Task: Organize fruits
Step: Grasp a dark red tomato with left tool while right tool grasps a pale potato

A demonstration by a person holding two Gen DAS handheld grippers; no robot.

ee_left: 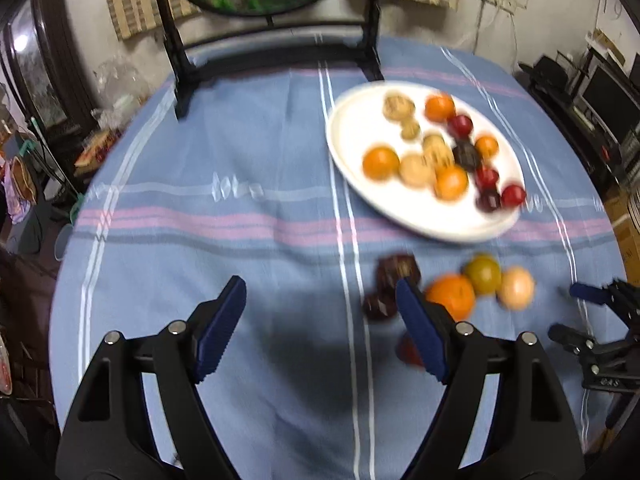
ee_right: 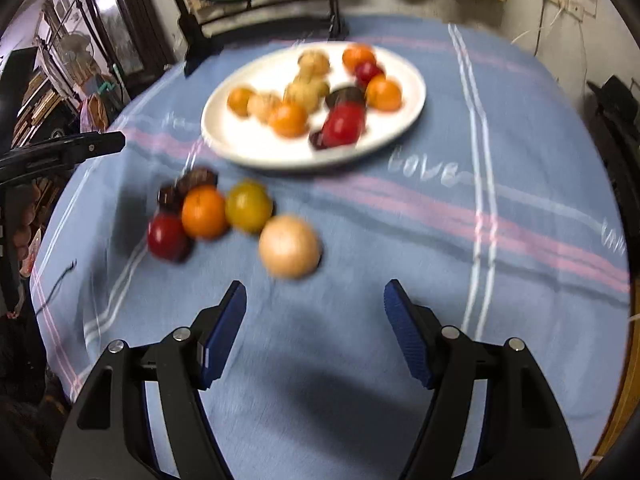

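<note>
A white plate (ee_left: 348, 148) (ee_right: 224, 136) holds several oranges, tan fruits, red fruits and dark ones. In front of it, loose on the blue cloth, lie an orange (ee_left: 452, 294) (ee_right: 204, 211), a yellow-green fruit (ee_left: 483, 274) (ee_right: 248, 206), a pale tan fruit (ee_left: 517, 288) (ee_right: 289, 247), a red fruit (ee_right: 166, 236) and two dark brown fruits (ee_left: 396, 270) (ee_right: 198, 178). My left gripper (ee_left: 320, 328) stands open and empty, its right finger just in front of the orange. My right gripper (ee_right: 316, 330) is open and empty, just short of the tan fruit. Both views are blurred.
A black stand (ee_left: 180, 64) (ee_right: 192, 40) with a round framed picture rises at the table's far edge. The blue striped cloth (ee_left: 240, 200) (ee_right: 500, 220) covers a round table. The other gripper shows at the right edge of the left wrist view (ee_left: 600, 328) and the left edge of the right wrist view (ee_right: 68, 148).
</note>
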